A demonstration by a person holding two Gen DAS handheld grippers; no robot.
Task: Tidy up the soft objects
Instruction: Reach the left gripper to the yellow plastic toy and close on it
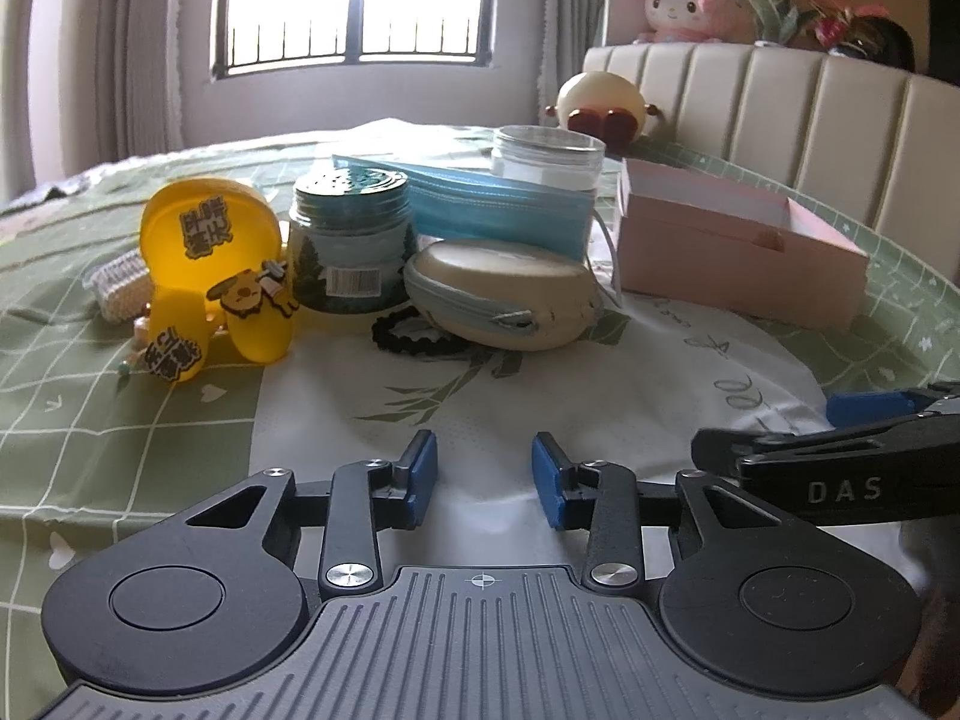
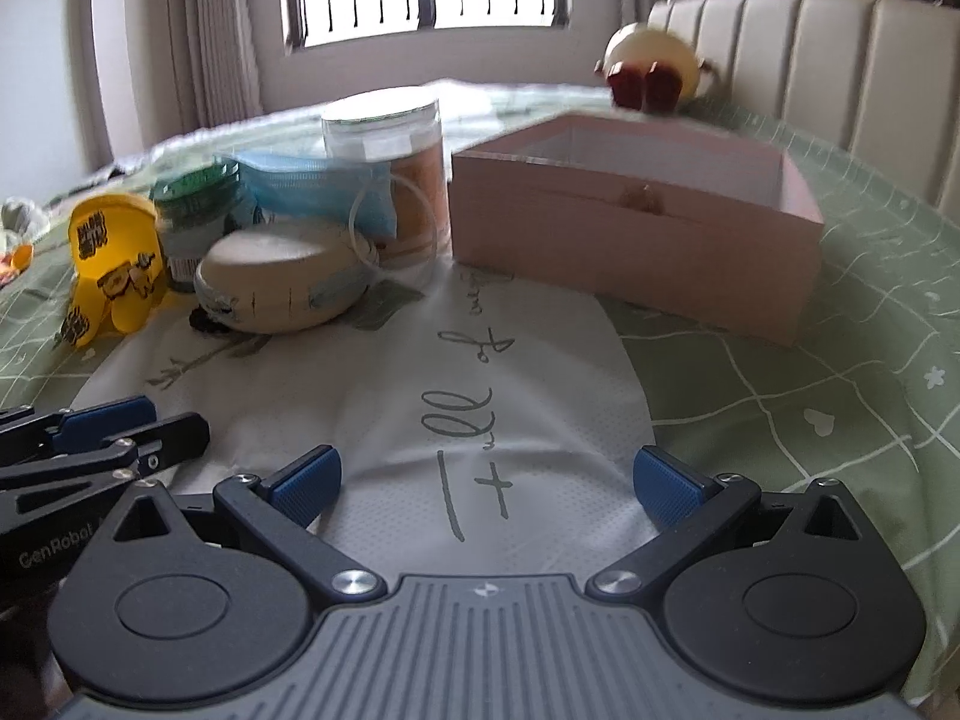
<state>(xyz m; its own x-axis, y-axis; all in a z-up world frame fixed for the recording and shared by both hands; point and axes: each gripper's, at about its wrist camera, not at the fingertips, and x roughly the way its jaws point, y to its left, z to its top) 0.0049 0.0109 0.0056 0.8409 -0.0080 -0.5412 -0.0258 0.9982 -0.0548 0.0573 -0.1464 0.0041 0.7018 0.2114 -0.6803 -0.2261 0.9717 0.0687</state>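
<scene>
A cream zip pouch (image 1: 501,294) (image 2: 282,282) lies on the bed cover with a blue face mask (image 1: 492,204) (image 2: 318,186) draped behind it. A black hair tie (image 1: 408,336) lies at its left. An open pink box (image 1: 738,240) (image 2: 636,228) stands to the right. My left gripper (image 1: 485,474) is open and empty, low over the white cloth in front of the pouch. My right gripper (image 2: 486,483) is open wide and empty, beside the left one; its side shows in the left wrist view (image 1: 840,450).
A yellow plastic toy holder (image 1: 204,264) (image 2: 114,264), a green-lidded jar (image 1: 354,240) and a clear jar (image 1: 546,156) (image 2: 390,180) stand among the objects. A white knitted item (image 1: 120,285) lies far left. Padded headboard (image 1: 780,102) and plush toys (image 1: 684,6) stand behind.
</scene>
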